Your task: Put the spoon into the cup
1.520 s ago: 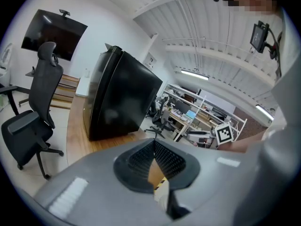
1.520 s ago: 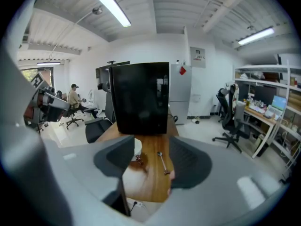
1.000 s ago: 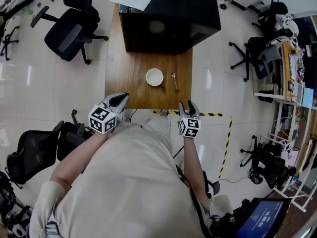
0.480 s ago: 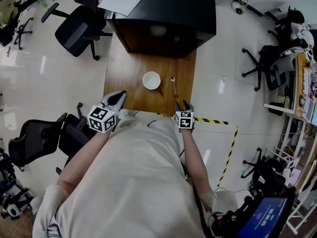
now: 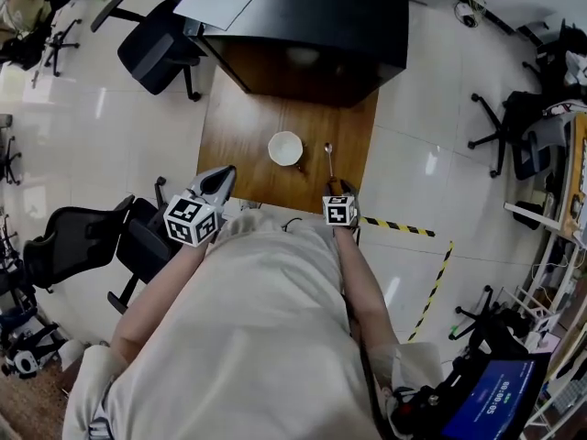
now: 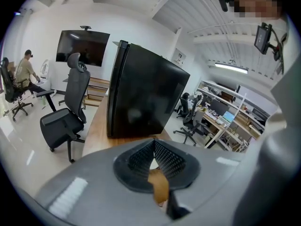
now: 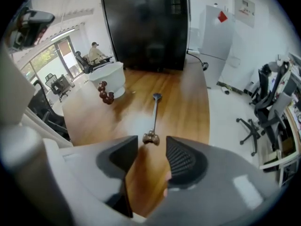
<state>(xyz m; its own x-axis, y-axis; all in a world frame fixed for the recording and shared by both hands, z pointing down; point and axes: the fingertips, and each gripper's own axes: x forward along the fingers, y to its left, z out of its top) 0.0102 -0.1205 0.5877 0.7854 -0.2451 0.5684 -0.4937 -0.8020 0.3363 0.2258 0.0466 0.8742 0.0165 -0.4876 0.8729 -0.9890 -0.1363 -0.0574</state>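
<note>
TOOL: right gripper (image 7: 151, 149) jaws half apart, just been closing slightly, nothing between them; left gripper (image 6: 153, 147) jaws together, empty | SPOON (image 7: 154, 117): flat on table (image 5: 243, 131), near end just beyond right jaw tips, cup (image 5: 285, 148) left | RISK: thin flat handle likely skids away or slips when pinched; carrying it could knock cup | WRITING: none legible

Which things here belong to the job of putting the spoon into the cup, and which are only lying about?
For the job: spoon, white cup, right hand-held gripper, open near the spoon.
Only lying about: black cabinet, office chairs, striped floor tape.
</note>
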